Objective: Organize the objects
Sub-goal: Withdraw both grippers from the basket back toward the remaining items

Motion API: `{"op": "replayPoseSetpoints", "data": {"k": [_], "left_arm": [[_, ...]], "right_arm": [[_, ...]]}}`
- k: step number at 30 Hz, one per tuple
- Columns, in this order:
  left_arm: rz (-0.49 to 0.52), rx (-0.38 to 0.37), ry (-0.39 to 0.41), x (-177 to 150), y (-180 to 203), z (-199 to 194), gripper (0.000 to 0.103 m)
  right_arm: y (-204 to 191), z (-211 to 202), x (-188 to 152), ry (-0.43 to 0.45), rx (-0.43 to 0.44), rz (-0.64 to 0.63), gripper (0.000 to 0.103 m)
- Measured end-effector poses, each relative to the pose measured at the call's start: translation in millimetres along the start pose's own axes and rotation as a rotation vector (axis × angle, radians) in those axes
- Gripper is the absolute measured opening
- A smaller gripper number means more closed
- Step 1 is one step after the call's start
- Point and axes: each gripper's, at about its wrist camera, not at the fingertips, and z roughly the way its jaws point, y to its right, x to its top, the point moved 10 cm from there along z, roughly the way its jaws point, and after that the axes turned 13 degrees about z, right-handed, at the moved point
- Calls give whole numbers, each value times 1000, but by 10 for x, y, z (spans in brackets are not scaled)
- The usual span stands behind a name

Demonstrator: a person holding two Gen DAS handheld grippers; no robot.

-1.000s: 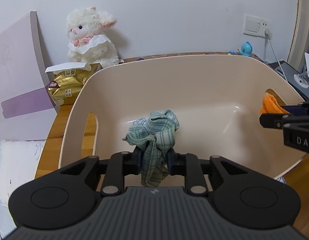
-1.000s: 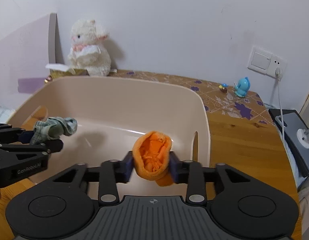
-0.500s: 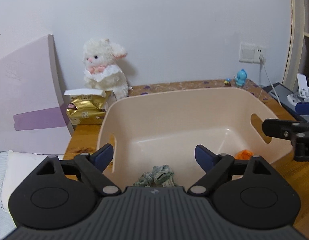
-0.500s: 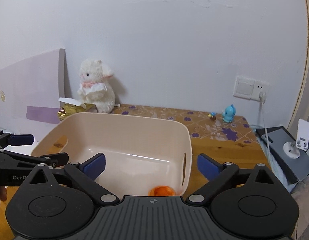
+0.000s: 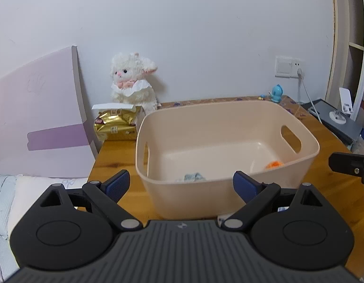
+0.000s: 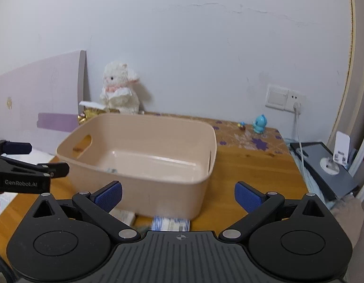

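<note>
A beige plastic bin (image 5: 226, 118) stands on the wooden table and also shows in the right wrist view (image 6: 144, 184). Inside it lie a green checked cloth (image 5: 193, 176) near the front wall and an orange cloth (image 5: 274, 164) at the right. My left gripper (image 5: 182, 185) is open and empty, just in front of the bin. My right gripper (image 6: 178, 194) is open and empty, in front of the bin's right part. A blue-and-white striped bundle (image 6: 171, 224) and a pale folded item (image 6: 123, 215) lie on the table in front of the bin.
A white plush lamb (image 5: 132, 82) and a gold packet (image 5: 115, 123) stand behind the bin at the left. A pink board (image 5: 38, 118) leans on the wall. A small blue toy (image 6: 259, 123), a wall socket with cable (image 6: 296, 105) and a dark tablet (image 6: 323, 162) are at the right.
Both grippers let go of their cloths, which dropped into the bin. Both grippers then opened wide and pulled back and up from the bin.
</note>
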Motion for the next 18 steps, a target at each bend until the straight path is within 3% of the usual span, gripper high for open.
{"op": "replayPoseSetpoints", "data": {"k": [9, 18], "left_arm": [[23, -28, -64, -455, 146, -81, 95], [52, -99, -160, -932, 395, 106, 95]], "right_arm": [[195, 86, -569, -116, -33, 4, 103], [285, 379, -1033, -241, -46, 8, 103]]}}
